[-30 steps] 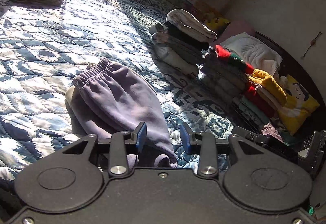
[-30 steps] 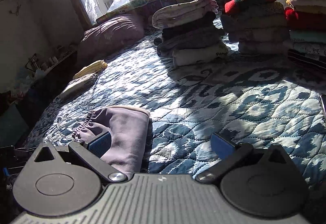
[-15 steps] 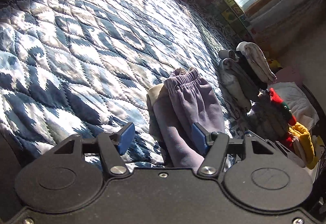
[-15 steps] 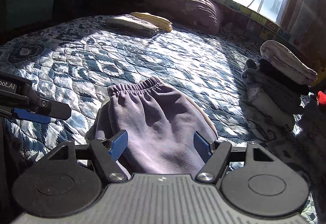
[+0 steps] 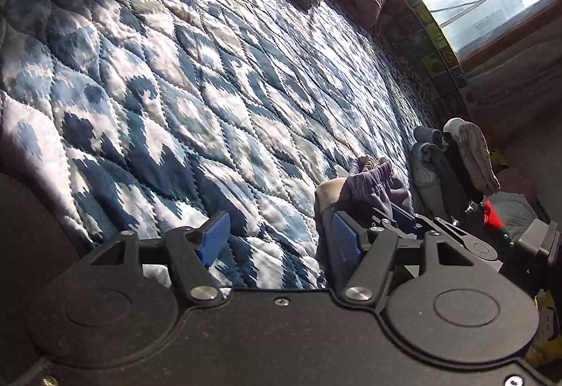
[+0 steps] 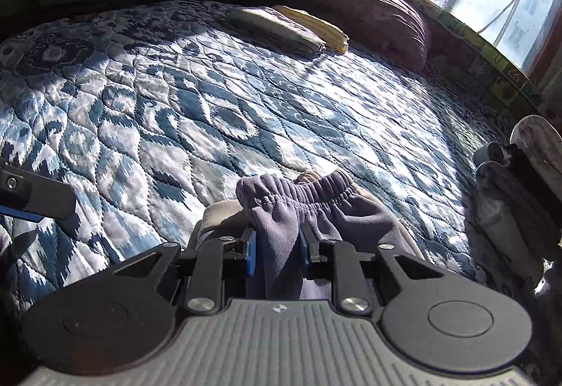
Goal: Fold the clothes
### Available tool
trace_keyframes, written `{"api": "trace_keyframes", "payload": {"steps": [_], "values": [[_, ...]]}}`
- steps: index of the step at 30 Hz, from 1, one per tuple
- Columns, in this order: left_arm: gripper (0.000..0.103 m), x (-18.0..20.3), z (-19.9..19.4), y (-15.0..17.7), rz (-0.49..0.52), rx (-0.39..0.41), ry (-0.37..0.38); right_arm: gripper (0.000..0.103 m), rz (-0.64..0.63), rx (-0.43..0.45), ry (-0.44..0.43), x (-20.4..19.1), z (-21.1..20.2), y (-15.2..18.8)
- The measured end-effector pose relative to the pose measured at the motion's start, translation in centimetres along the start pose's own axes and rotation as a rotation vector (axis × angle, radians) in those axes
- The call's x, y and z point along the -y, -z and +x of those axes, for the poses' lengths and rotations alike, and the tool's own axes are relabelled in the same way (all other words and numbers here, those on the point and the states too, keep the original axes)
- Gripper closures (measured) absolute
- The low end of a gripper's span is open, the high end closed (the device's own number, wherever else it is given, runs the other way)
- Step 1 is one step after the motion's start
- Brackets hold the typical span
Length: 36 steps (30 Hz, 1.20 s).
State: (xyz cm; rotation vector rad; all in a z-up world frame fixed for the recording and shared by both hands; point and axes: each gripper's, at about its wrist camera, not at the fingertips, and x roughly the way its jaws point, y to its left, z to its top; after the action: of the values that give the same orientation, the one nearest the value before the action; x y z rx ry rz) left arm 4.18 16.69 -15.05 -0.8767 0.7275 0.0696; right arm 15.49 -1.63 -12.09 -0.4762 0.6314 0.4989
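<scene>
Between right hand-held gripper (image 6: 275, 254) pads: purple sweatpants (image 6: 316, 207), pinched; left hand-held gripper (image 5: 281, 240) spread beside.

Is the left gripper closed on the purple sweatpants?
No, the left gripper stands open over the quilt, and only its right finger lies beside the purple sweatpants.

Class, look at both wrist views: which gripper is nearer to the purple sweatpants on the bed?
Right. The right gripper has its jaws shut on the purple sweatpants. The left gripper sits just beside them, jaws open over the quilt, gripping nothing.
</scene>
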Motion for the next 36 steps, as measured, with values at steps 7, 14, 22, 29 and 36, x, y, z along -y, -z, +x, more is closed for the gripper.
{"api": "trace_keyframes", "payload": {"steps": [7, 14, 22, 29, 36], "values": [[0.039, 1.3, 0.3, 1.1, 0.045, -0.019, 0.006, 0.081, 0.349, 0.157, 0.047, 8.4, -7.1, 3.2], [0.039, 3.4, 0.9, 3.0, 0.108, -0.052, 0.005, 0.082, 0.662, 0.256, 0.126, 16.5, -12.6, 10.0], [0.039, 6.3, 1.4, 4.9, 0.221, -0.075, 0.004, 0.084, 1.100, 0.246, 0.177, 24.0, -12.9, 21.6], [0.039, 9.4, 2.6, 5.8, 0.342, -0.085, -0.002, 0.054, 1.367, 0.208, 0.149, 24.8, -10.4, 28.6], [0.036, 15.0, 6.5, 5.8, 0.555, -0.076, -0.016, 0.026, 1.445, 0.348, -0.023, 24.1, -8.7, 30.2]]}}
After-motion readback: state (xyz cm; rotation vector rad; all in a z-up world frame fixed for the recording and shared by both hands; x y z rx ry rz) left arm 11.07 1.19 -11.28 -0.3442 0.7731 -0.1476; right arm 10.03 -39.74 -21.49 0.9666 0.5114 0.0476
